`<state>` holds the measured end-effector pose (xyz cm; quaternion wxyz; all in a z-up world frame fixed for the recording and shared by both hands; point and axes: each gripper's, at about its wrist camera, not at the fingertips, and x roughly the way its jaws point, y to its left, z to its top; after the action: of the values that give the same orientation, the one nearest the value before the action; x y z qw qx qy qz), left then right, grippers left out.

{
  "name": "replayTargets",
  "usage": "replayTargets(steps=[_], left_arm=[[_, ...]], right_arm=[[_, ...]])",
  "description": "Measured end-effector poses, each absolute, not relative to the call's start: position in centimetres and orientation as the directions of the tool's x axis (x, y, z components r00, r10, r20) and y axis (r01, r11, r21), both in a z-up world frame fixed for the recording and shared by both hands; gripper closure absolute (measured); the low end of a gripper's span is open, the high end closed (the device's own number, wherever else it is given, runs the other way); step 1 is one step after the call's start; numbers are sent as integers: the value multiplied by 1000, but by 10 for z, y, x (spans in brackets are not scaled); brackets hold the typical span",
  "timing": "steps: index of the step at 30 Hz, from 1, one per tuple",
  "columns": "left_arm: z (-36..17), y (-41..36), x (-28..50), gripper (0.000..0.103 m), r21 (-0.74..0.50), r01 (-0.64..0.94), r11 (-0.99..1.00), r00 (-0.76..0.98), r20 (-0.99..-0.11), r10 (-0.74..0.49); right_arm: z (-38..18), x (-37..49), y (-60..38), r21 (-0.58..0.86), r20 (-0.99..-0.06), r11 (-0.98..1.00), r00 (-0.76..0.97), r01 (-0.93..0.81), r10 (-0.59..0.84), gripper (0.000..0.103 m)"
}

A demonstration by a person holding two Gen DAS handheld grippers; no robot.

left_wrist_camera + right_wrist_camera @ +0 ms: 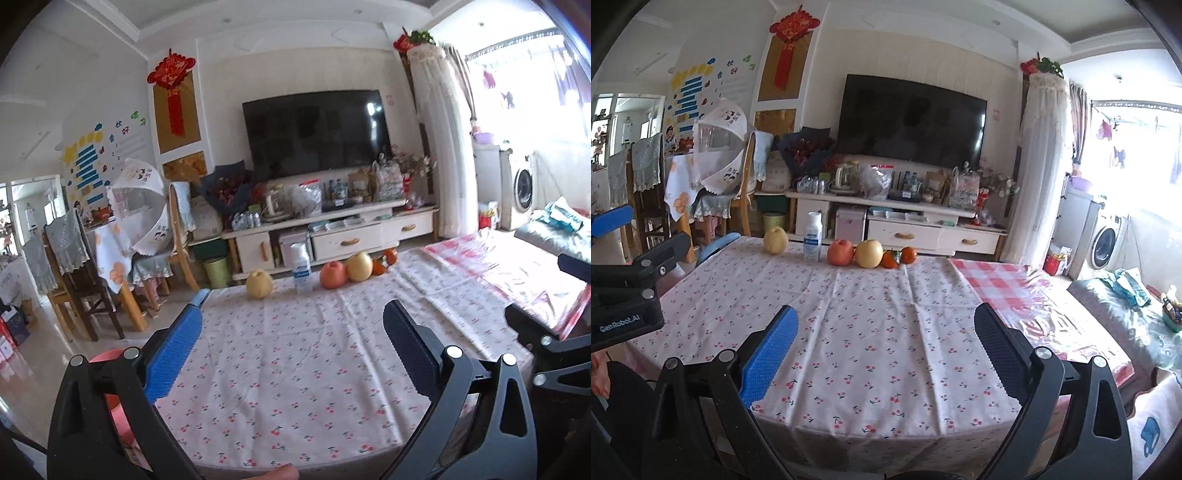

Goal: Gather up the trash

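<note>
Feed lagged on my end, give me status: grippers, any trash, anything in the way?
Left gripper open, empty. Right gripper open, empty. White bottle upright at table's far edge among fruit. Cloth between bare.

Left gripper (293, 332) and right gripper (886, 338) hover level, apparently side by side, fingers spread wide.

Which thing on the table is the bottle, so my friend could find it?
Look at the table with the cherry cloth, along its far edge before the TV. The bottle stands in the row of fruit, between a yellow pear and a red apple. Only it is tall, white and labelled.
</note>
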<state>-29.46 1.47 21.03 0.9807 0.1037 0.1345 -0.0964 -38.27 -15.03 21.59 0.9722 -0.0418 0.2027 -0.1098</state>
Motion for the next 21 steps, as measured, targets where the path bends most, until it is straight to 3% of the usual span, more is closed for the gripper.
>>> replayTargets(steps=[21], left_arm=[[228,13,-329,4,138,242,961,949,-240,-204]], right_arm=[[249,-425,-150,-129,-297,961,915,246,-274,6]])
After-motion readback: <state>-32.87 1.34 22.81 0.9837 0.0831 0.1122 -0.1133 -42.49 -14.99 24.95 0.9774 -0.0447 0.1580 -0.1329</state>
